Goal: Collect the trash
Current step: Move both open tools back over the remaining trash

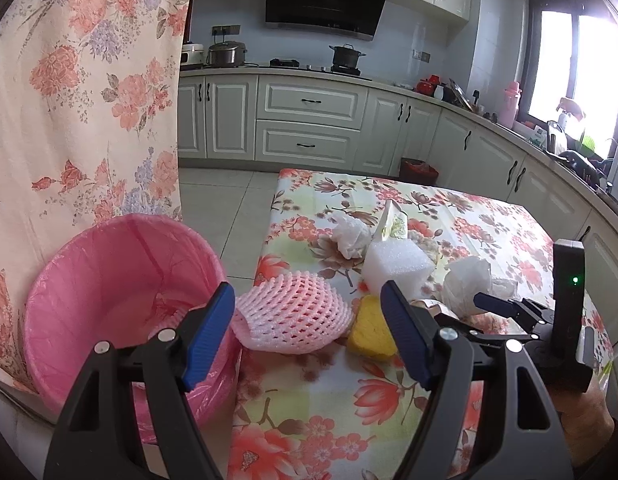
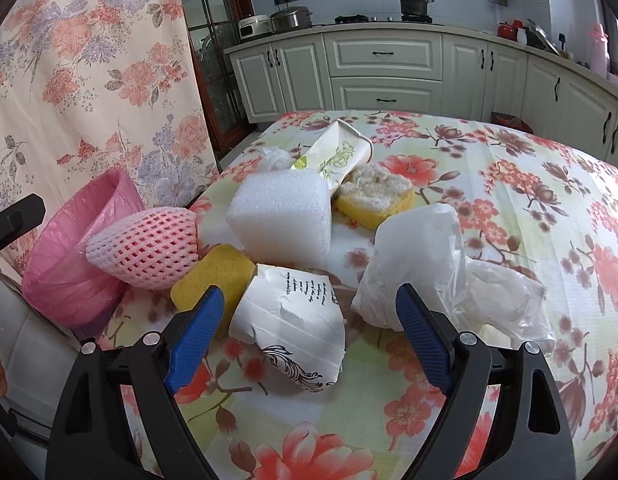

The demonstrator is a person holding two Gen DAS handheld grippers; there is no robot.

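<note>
A pile of trash lies on the floral table (image 2: 509, 208): a pink foam fruit net (image 2: 145, 248) (image 1: 293, 312), a white foam block (image 2: 281, 216) (image 1: 397, 264), a yellow sponge (image 2: 213, 280) (image 1: 369, 328), a crumpled paper cup (image 2: 293, 320), a white plastic bag (image 2: 421, 264), a printed carton (image 2: 337, 156) and a bread piece (image 2: 377, 196). A pink-lined bin (image 1: 121, 288) (image 2: 73, 256) stands left of the table. My left gripper (image 1: 309, 336) is open, just before the net. My right gripper (image 2: 309, 336) is open around the cup, apart from it.
A floral curtain (image 1: 81, 88) hangs behind the bin. White kitchen cabinets (image 1: 309, 120) and a counter with pots run along the back and right. A crumpled tissue (image 1: 351, 236) lies farther back on the table. The right gripper's body (image 1: 565, 312) shows at the left view's right edge.
</note>
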